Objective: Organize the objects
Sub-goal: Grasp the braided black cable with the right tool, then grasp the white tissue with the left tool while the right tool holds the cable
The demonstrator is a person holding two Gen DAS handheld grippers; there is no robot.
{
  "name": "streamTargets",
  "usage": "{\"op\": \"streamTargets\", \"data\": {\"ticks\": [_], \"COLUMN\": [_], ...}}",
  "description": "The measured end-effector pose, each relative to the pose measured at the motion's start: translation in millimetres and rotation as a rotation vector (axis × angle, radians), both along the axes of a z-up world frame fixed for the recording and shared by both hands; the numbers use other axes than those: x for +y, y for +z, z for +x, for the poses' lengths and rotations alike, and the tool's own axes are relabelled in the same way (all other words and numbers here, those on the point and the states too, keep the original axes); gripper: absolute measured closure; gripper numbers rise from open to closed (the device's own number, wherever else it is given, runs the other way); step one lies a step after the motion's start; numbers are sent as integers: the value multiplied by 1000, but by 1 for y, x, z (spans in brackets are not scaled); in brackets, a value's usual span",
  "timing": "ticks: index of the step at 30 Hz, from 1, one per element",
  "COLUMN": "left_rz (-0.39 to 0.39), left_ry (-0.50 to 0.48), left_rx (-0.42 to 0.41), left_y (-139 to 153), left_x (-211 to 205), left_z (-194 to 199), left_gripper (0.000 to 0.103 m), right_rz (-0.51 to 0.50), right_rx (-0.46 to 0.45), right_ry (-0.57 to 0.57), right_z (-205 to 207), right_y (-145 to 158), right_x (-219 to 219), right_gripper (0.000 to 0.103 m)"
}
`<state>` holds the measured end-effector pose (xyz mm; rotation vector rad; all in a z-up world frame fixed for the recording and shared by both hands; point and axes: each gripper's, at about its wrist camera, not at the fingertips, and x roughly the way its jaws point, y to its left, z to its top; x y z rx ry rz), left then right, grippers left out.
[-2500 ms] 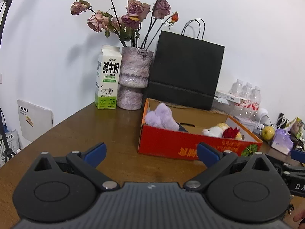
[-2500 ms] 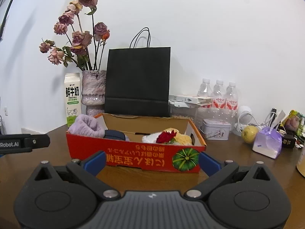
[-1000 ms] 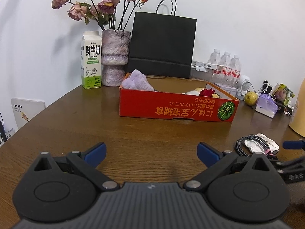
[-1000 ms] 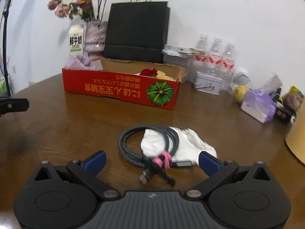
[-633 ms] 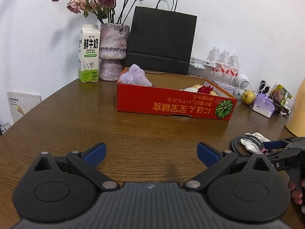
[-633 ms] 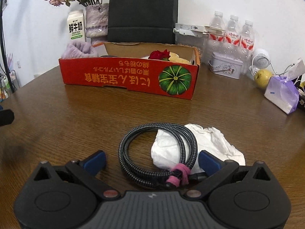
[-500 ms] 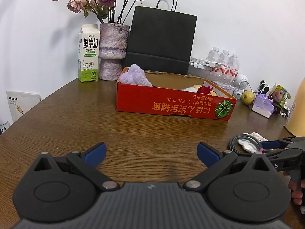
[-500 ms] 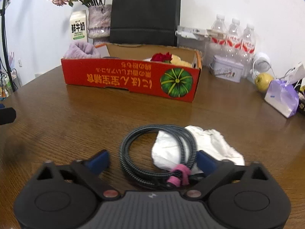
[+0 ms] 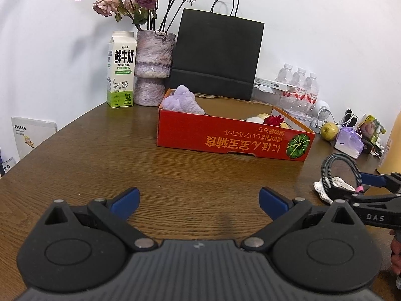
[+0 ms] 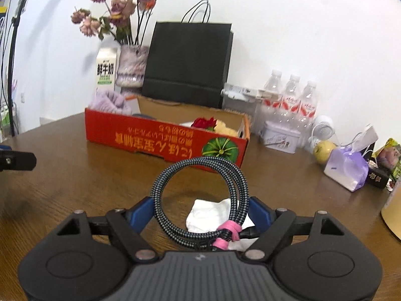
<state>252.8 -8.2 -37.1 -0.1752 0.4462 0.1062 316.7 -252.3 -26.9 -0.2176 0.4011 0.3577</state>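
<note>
A coiled black-and-grey braided cable (image 10: 160,183) with a pink tie stands tilted up between the blue pads of my right gripper (image 10: 200,212). The jaws are closing and the pads press on both sides of the coil. A crumpled white tissue (image 10: 208,210) lies on the table under it. From the left wrist view the cable (image 9: 325,170) and right gripper (image 9: 351,184) sit at the far right. My left gripper (image 9: 199,198) hangs open over bare wood with nothing in it. The red cardboard box (image 9: 230,140) holds a purple plush, a red flower and a yellow toy.
Behind the box (image 10: 150,138) stand a milk carton (image 9: 121,69), a vase of dried roses (image 9: 153,70) and a black paper bag (image 9: 215,57). Water bottles (image 10: 290,95), a tin (image 10: 280,135), an apple (image 10: 323,149) and a purple pouch (image 10: 348,168) crowd the right side.
My right gripper's jaws narrowed onto the cable coil, which rose off the table and tilted upright, leaving the tissue below. The left gripper stayed put.
</note>
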Motion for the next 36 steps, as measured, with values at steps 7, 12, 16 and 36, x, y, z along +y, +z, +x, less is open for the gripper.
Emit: {"op": "streamTargets", "data": {"ticks": [7, 12, 16, 36], "left_rz": [-6, -8, -9, 51], "left_ry": [0, -2, -4, -133], "left_rx": [7, 21, 34, 128], "left_y": [-1, -2, -4, -9], "left_x": [2, 2, 2, -64], "left_z": [1, 3, 5, 33], "left_gripper": [0, 0, 0, 0], "right_rz": [49, 73, 81, 119], "right_rx": [-62, -89, -102, -124], "right_ry": [-39, -91, -125, -216], "right_z": [-17, -26, -28, -11], "right_y": [4, 6, 6, 7], "right_x": [-15, -31, -45, -129], "right_gripper": [22, 22, 22, 22]}}
